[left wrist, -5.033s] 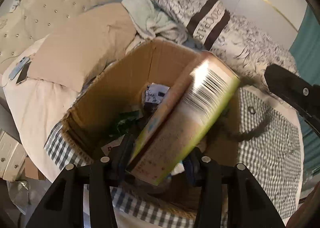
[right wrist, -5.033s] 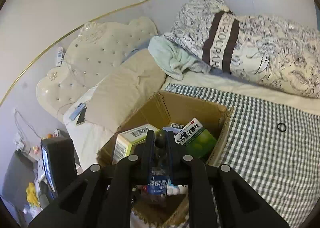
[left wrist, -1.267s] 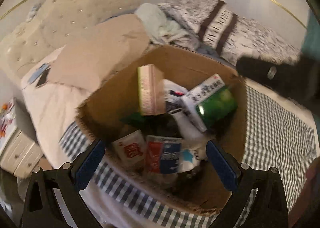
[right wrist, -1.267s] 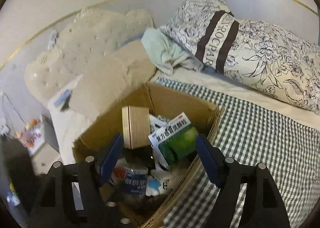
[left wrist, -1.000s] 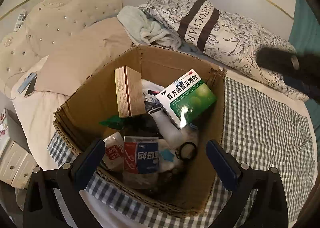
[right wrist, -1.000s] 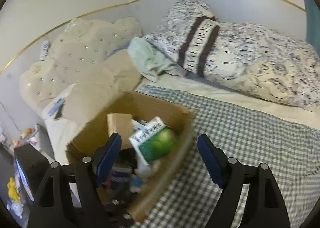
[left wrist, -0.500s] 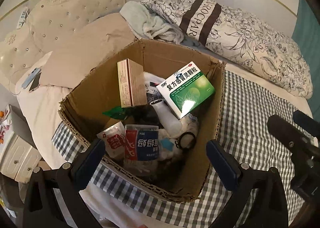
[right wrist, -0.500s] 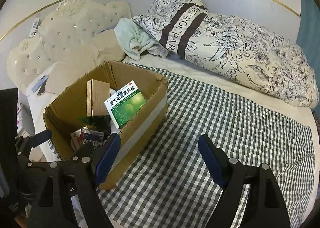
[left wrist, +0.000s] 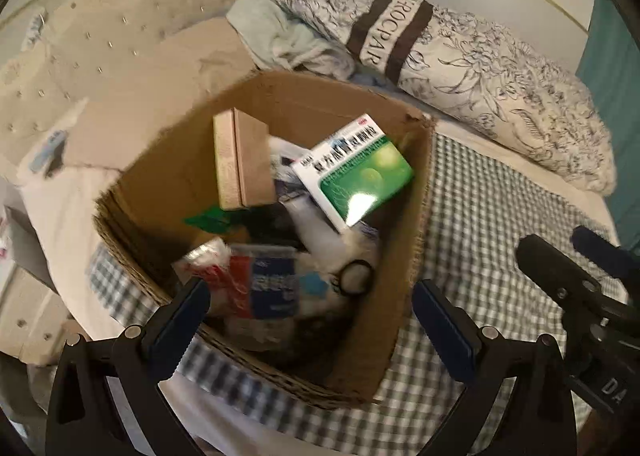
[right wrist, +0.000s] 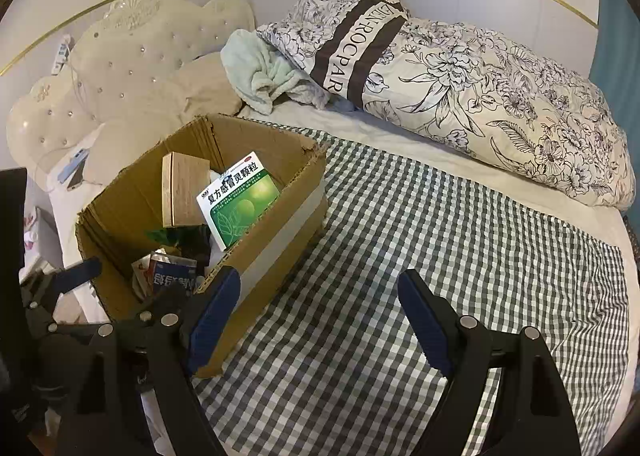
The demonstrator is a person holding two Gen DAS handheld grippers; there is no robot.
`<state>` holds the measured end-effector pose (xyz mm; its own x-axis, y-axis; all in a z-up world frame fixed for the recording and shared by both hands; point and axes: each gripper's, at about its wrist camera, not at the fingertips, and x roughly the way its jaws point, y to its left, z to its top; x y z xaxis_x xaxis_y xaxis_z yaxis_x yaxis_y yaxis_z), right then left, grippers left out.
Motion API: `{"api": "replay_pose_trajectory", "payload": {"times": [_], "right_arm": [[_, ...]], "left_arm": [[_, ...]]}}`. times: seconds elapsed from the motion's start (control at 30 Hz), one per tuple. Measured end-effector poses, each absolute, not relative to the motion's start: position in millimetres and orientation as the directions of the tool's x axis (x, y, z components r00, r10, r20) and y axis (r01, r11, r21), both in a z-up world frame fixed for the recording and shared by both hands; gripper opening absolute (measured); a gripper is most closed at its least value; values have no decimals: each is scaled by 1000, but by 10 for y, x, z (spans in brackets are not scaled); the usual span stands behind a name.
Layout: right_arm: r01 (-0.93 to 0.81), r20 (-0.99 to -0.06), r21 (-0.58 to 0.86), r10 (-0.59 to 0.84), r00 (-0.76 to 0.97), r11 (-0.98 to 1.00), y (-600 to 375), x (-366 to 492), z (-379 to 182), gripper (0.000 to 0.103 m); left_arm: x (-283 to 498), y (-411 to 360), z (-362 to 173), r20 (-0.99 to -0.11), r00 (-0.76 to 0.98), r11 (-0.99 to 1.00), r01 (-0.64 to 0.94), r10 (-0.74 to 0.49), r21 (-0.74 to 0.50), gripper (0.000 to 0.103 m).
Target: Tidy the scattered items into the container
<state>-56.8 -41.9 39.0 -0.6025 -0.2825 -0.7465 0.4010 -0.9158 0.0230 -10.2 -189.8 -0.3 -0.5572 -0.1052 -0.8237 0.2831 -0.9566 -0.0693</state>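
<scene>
An open cardboard box stands on the checked cloth on the bed. In it lie a green and white medicine box, a tan carton, a blue-labelled bottle, a red and white packet and a black hair tie. My left gripper is open and empty just above the box's near edge. My right gripper is open and empty above the cloth, to the right of the box.
A floral pillow and a pale green towel lie behind the box. A beige cushion and tufted headboard are to the left. A phone lies by the bed's left edge.
Five seconds ago each gripper held an item over the box; both have let go and opened. The right gripper has swung right over the cloth. The left view shifts slightly.
</scene>
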Motion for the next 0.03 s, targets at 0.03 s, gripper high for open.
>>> {"api": "replay_pose_trajectory", "payload": {"times": [0.03], "right_arm": [[396,-747,26,-281,-602,-918,-399,-577,387,81]], "left_arm": [[-106,-1884,-7,-824,-557,-957,281,-100,-75,103]]}}
